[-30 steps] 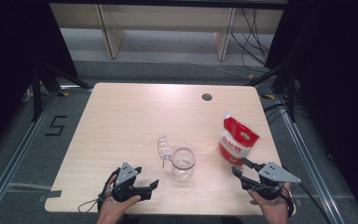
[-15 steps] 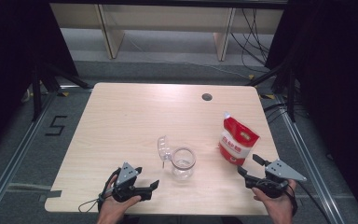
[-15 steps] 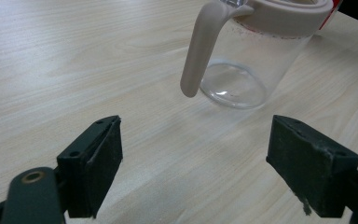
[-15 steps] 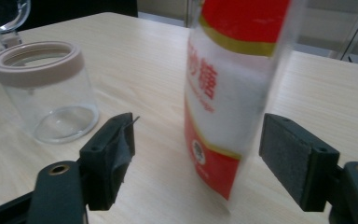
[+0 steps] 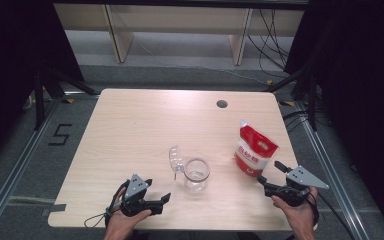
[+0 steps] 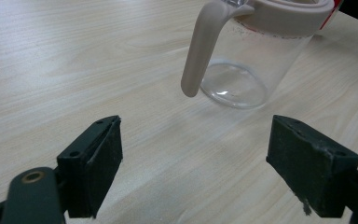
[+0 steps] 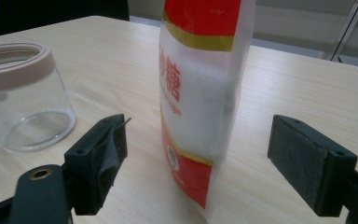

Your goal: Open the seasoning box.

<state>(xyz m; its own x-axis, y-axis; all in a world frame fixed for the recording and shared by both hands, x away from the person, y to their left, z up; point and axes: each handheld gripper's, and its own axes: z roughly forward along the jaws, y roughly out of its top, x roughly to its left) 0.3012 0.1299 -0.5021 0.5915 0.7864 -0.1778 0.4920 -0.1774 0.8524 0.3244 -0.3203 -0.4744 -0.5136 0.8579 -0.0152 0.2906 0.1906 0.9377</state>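
At the near right corner of the table, right gripper [image 5: 270, 172]: held in the person's right hand [image 5: 296, 212], jaws wide apart and just been opening, pads pressing on nothing.
Between the right jaws: in the right gripper view the sugar bag [image 7: 200, 93] stands ahead of the gap, clear of both pads, its narrow edge turned to the camera.
Sugar bag: red and white pouch with Chinese print and a gold band, upright on the table [image 5: 145, 130], just beyond the right gripper's tips in the high view [image 5: 255, 150]; white grains show through its clear middle.
At the near left edge, left gripper [image 5: 162, 201]: held low in the person's left hand [image 5: 121, 220], jaws spread wide with bare tabletop between them, pointing toward the jar.
Glass jar [image 5: 196, 175]: clear, empty, with a beige plastic rim and a beige handle [image 6: 198, 51] hanging down its side; it stands upright between the two grippers, near the left one and apart from it.
Jar lid [image 5: 175, 157]: clear flap tipped open, raised behind the jar's mouth on its far-left side.
Jar to bag: near each other, not touching; the jar sits left of the bag in the high view and in the right gripper view [image 7: 23, 93].
Table hole [image 5: 222, 104]: round dark cable opening near the far edge, well apart from everything else.
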